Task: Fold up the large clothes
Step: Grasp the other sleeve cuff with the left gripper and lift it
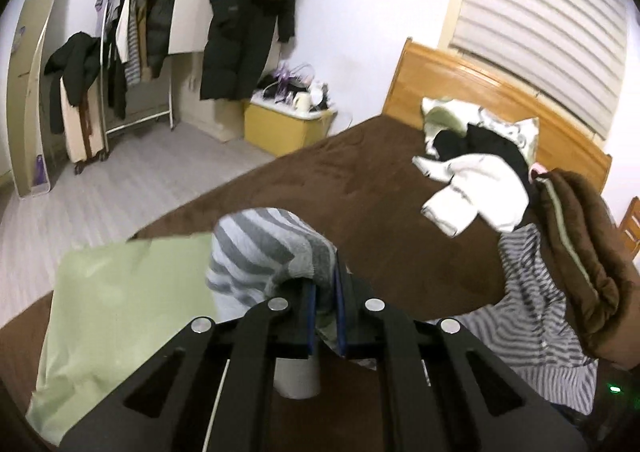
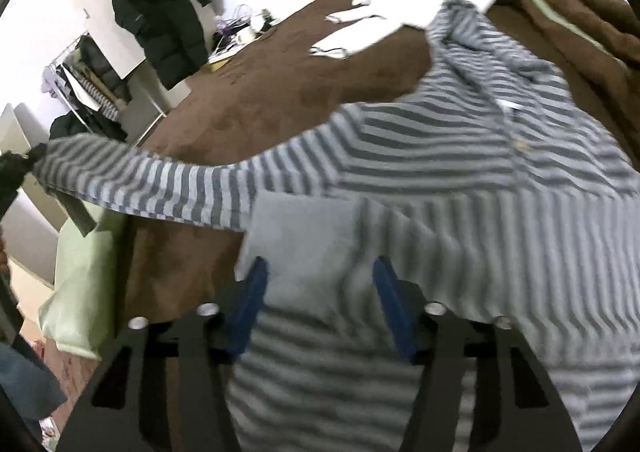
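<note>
A grey-and-white striped hoodie (image 2: 460, 155) lies on the brown bed cover (image 2: 248, 99). My left gripper (image 1: 324, 292) is shut on the cuff of its sleeve (image 1: 264, 248) and holds it above the bed. That sleeve (image 2: 152, 183) stretches left to the left gripper (image 2: 16, 167) in the right wrist view. My right gripper (image 2: 320, 292) is open, its blue pads (image 2: 250, 304) spread over the hoodie's lower body, with cloth lying between them. The hoodie's body also shows in the left wrist view (image 1: 536, 324).
A pale green pillow (image 1: 120, 316) lies at the bed's near left. A pile of white and black clothes (image 1: 476, 167) and a folded brown blanket (image 1: 580, 264) sit near the wooden headboard (image 1: 472, 87). A yellow box (image 1: 280, 127), a clothes rack (image 1: 132, 47) and a hanging black coat (image 1: 240, 23) stand beyond.
</note>
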Tool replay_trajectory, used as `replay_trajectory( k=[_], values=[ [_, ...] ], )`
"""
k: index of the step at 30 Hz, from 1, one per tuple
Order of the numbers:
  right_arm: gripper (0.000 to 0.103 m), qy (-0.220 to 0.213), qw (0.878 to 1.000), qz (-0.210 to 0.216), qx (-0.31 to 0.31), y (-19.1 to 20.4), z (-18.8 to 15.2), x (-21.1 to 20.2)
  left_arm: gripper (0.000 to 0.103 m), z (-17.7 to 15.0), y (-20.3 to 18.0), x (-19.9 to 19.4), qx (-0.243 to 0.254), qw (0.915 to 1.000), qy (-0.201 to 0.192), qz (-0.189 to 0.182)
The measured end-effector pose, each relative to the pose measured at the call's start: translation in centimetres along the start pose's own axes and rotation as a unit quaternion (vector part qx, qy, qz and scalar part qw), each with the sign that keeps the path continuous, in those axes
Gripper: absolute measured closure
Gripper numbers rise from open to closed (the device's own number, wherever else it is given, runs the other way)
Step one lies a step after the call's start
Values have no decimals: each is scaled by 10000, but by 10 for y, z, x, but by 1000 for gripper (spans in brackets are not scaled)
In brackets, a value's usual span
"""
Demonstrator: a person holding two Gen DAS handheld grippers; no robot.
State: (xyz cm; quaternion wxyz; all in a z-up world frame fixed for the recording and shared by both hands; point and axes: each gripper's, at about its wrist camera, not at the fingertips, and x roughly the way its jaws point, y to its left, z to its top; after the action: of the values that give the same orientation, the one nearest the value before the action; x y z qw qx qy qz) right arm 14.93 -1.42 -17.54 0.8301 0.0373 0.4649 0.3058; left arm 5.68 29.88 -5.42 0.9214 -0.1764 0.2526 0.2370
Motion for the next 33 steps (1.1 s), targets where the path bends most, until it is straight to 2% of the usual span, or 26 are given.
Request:
replay_trajectory(
  k=[2,3,5,8,13,16,17,19,21,24,26,29,33],
  values=[
    [64,76,9999,86,-52,9,7,16,93,7,-1,-2,12,10000,-33,-55],
    [65,139,9998,80,-105,14,10,28,93,7,-1,-2,25,10000,-31,-72],
    [74,298,9993,-75,-220,22,11,52,93,7,-2,-1,106,9999,-6,-95],
    [75,466,9985,-226,-151,17,6,75,93,4,-4,3,196,9997,74,-142],
    [76,378,9992,42,139,3,5,75,93,2,-12,3,285,9992,78,-267],
    [70,353,9993,71,115,4,6,66,93,5,-21,-3,325,9984,2,-452],
    [61,309,9994,66,118,4,7,60,93,6,-26,-6,372,9979,-13,-523],
    [52,169,9998,23,80,5,12,46,93,13,-41,-14,517,9960,-87,-717],
    [52,32,10000,-55,-12,2,13,26,93,18,-59,-21,714,9934,-145,-885],
    [50,-101,9997,-208,-34,-8,14,-4,93,24,-90,-33,1009,9874,-224,-1196],
    [45,-159,9993,-326,5,-18,14,-22,93,26,-111,-41,1191,9822,-247,-1434],
    [42,-35,9973,-720,98,-42,8,-50,93,23,-147,-52,1510,9716,-286,-1797],
    [41,-18,9931,-1167,65,-69,-5,-81,93,8,-203,-63,1967,9529,-224,-2297]
  ],
)
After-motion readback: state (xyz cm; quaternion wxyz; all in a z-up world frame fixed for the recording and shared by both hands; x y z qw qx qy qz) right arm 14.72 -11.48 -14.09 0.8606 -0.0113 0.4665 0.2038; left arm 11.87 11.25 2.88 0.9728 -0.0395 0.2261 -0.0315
